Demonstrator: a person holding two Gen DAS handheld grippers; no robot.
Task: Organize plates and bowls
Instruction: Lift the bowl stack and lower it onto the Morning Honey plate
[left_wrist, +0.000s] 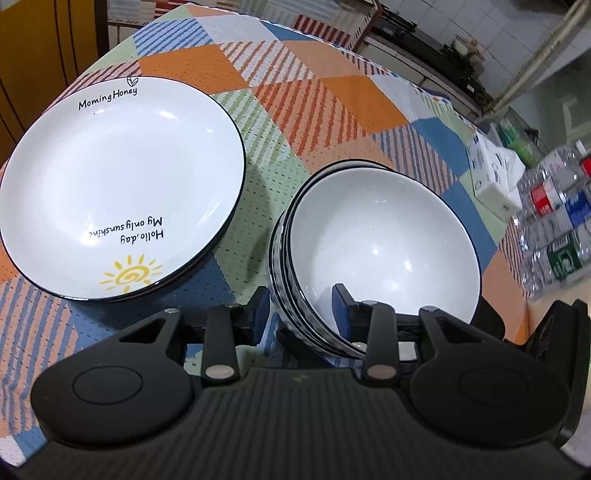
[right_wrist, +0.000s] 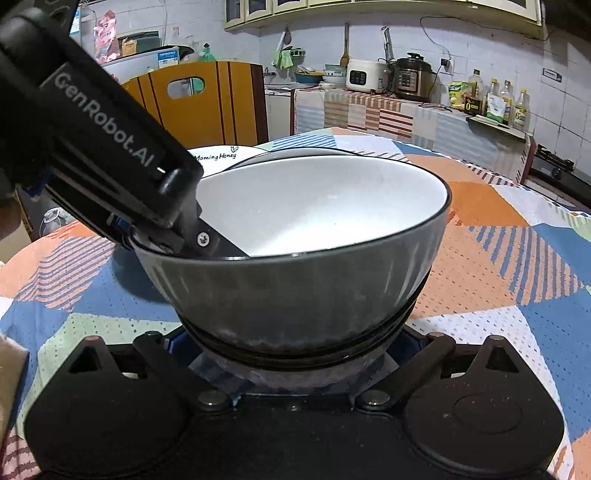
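Note:
A stack of white bowls (left_wrist: 373, 236) with dark ribbed outsides stands on the patterned tablecloth (left_wrist: 295, 92). My left gripper (left_wrist: 300, 317) straddles the near rim of the stack, one blue pad inside and one outside; a gap shows beside the outer pad. A stack of white plates (left_wrist: 118, 177) with black rims and a yellow sun print lies to the left. In the right wrist view the bowl stack (right_wrist: 295, 288) fills the middle, and the left gripper (right_wrist: 192, 240) reaches over its left rim. My right gripper (right_wrist: 295, 354) sits wide around the stack's base, its fingertips hidden.
A tissue box (left_wrist: 491, 173) and several plastic bottles (left_wrist: 557, 221) are at the right beyond the table edge. A yellow chair back (right_wrist: 199, 99) stands behind the table. A counter with cookers (right_wrist: 410, 77) and oil bottles (right_wrist: 495, 99) runs along the far wall.

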